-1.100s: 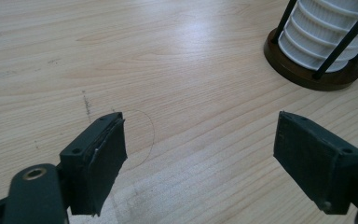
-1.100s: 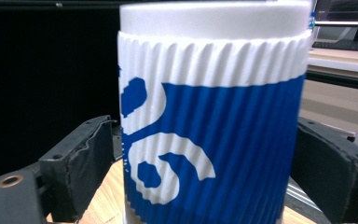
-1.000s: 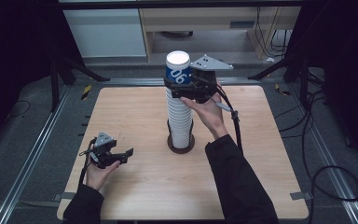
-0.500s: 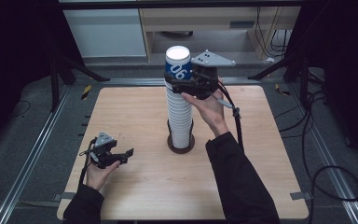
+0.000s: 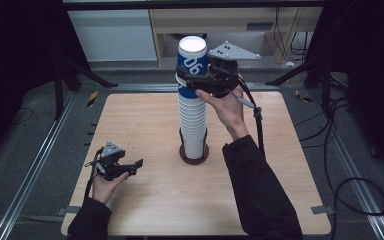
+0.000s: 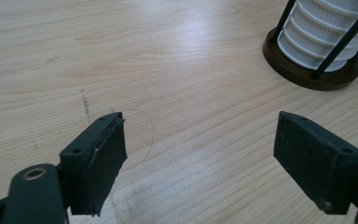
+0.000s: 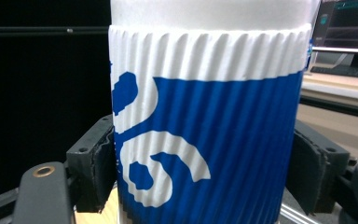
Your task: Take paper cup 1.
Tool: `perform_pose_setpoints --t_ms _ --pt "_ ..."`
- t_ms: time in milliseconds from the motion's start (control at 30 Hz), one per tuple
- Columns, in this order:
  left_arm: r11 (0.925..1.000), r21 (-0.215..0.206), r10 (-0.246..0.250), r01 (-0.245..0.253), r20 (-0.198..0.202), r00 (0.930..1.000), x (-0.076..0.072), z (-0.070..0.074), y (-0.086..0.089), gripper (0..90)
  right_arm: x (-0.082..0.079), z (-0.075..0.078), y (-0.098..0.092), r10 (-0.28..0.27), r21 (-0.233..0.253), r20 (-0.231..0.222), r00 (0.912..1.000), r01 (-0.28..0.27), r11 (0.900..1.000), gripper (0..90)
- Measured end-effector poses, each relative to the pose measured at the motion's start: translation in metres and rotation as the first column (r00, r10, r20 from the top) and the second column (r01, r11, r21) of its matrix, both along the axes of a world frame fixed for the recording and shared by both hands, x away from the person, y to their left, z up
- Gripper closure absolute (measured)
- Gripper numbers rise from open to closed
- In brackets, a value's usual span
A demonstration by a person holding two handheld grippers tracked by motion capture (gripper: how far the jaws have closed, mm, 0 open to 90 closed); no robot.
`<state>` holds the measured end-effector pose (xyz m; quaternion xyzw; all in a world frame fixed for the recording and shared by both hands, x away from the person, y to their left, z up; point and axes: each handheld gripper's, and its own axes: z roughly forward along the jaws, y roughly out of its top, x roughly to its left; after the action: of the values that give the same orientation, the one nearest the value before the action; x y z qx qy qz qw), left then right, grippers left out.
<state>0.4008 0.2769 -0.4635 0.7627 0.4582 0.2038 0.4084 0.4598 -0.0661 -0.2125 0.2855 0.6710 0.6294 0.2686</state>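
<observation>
Nearest, left gripper (image 5: 130, 167) sits low over the table (image 5: 145, 125) by its front-left corner, jaws spread wide, nothing between them, bare wood all around. Left hand (image 5: 105, 182) grips it from behind. Mid-table, stack (image 5: 194, 125) of white cups stands upright in a dark round holder (image 5: 194, 154), well clear of every edge. Farther up, right gripper (image 5: 192, 80) is raised level at the stack's top, jaws clamped on the blue-and-white cup (image 5: 192, 62), ribbed, white rim, upright.
</observation>
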Motion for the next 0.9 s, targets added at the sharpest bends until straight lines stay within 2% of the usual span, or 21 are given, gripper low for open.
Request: perform_pose_setpoints --t_ms 333,533,700,900 --pt "1.0000 -0.005 0.004 -0.004 0.001 1.0000 0.000 0.000 0.000 16.4 -0.010 0.019 -0.009 0.000 0.041 0.058 0.9983 -0.002 0.999 21.7" --pt "1.0000 -0.006 0.003 -0.003 0.002 1.0000 -0.001 0.001 0.001 16.4 -0.023 0.023 -0.027 -0.023 0.023 0.098 0.9950 0.020 1.000 21.7" --pt "1.0000 -0.005 0.003 -0.003 0.002 1.0000 -0.001 0.001 0.001 16.4 -0.035 0.018 -0.051 -0.045 0.019 0.100 0.9939 0.044 0.999 21.7" --pt "1.0000 -0.004 -0.006 0.006 0.001 1.0000 -0.002 0.002 -0.001 16.4 -0.048 -0.005 -0.079 -0.060 -0.014 0.073 0.9955 0.061 0.998 21.7"
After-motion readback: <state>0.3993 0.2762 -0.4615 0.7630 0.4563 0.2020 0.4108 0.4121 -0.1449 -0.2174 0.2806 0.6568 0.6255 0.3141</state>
